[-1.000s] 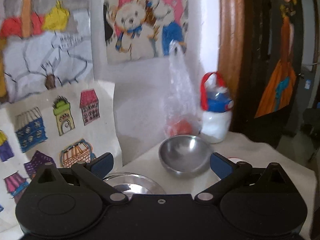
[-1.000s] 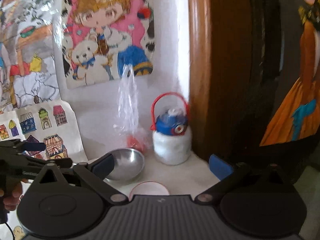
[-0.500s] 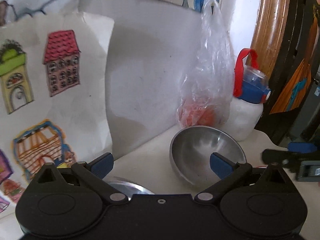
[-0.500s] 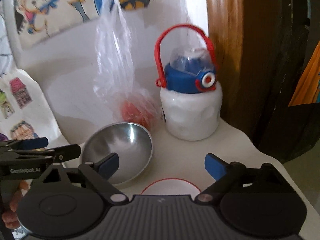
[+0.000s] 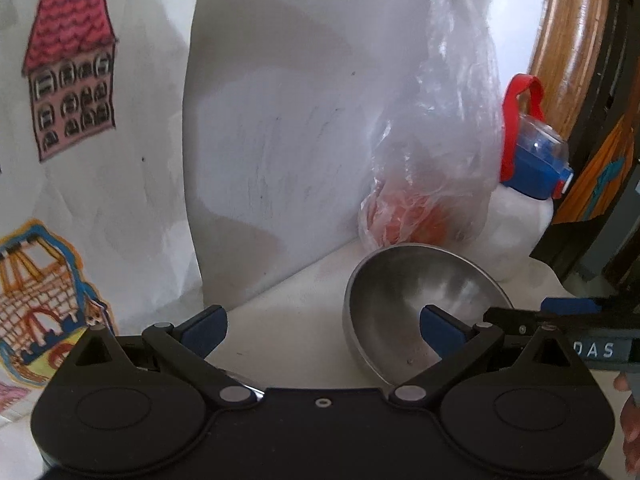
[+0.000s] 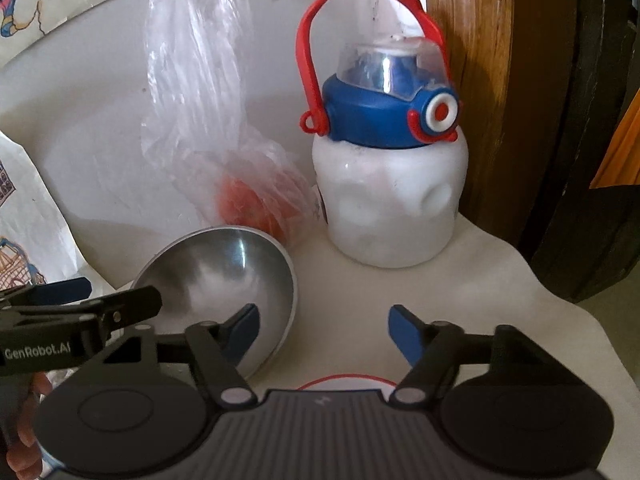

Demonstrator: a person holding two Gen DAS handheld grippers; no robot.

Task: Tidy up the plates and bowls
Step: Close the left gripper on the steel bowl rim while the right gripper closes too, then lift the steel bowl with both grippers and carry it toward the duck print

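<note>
Both my grippers sit low over the white table by the steel bowl.

Left wrist: my left gripper (image 5: 322,326) is spread wide, gripping nothing; the steel bowl (image 5: 420,296) sits near the table's back edge, my right-hand pad over it.
Right wrist: my right gripper (image 6: 323,330) has just been closing, jaws apart, nothing clamped; its left pad overlaps the bowl (image 6: 224,276), with a red-rimmed plate (image 6: 344,382) beneath.

1 steel bowl (image 5: 416,292), 1 red-rimmed plate (image 6: 344,382) partly hidden, 1 bottle (image 6: 390,200), 1 plastic bag (image 6: 224,128), 2 grippers: the left (image 5: 322,326), the right (image 6: 323,330), and 2 house drawings (image 5: 68,68) in the left view
</note>
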